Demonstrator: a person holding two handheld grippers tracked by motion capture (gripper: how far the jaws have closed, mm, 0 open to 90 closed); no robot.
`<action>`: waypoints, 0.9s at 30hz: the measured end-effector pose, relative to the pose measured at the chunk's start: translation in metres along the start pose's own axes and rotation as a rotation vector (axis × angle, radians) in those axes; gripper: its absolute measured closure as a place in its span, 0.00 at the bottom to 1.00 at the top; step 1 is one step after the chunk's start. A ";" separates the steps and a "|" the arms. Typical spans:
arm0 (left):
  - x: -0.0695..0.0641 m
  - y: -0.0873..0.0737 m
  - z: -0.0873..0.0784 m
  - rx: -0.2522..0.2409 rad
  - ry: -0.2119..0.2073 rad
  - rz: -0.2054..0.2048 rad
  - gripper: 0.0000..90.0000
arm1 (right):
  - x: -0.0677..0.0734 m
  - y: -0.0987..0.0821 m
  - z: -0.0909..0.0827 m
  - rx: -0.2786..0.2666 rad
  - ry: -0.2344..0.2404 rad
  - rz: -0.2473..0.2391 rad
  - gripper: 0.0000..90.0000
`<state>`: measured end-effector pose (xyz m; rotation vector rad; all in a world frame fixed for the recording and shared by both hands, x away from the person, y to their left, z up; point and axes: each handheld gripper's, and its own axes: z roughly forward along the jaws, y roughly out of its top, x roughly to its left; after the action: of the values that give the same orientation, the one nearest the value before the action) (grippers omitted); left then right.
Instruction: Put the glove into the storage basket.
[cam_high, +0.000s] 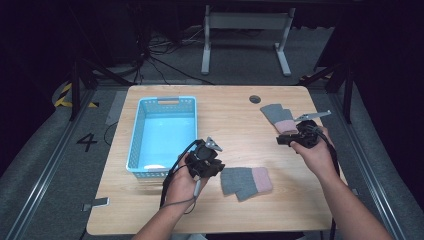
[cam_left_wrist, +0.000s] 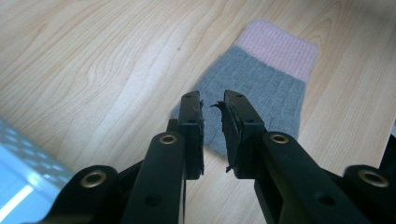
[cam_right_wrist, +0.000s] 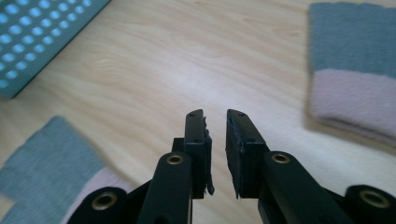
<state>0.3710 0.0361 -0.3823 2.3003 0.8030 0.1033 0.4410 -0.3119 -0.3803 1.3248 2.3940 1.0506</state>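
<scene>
Nearest the person, a grey-and-pink glove (cam_high: 246, 182) lies flat on the wooden table (cam_high: 235, 135). The left gripper (cam_high: 216, 167) hovers just beside it, jaws slightly parted and holding nothing. Farther off, the right gripper (cam_high: 281, 141), also slightly parted and empty, hangs beside a second glove (cam_high: 279, 118) (near the far right edge). A narrow gap may snag only loose knit, so a glove could slip free short of the blue basket (cam_high: 136, 131).
</scene>
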 end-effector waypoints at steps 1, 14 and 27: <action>0.001 -0.001 -0.001 0.000 0.001 -0.005 0.86 | -0.005 0.003 0.001 0.000 -0.012 0.004 0.88; 0.007 -0.010 0.001 0.032 0.014 -0.019 0.85 | -0.055 0.023 0.045 0.017 -0.108 0.053 0.77; 0.005 -0.012 0.003 0.038 -0.023 -0.004 0.83 | -0.071 0.018 0.078 0.082 -0.221 -0.032 0.68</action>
<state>0.3700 0.0441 -0.3928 2.3312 0.8042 0.0606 0.5317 -0.3246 -0.4357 1.3465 2.3067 0.7610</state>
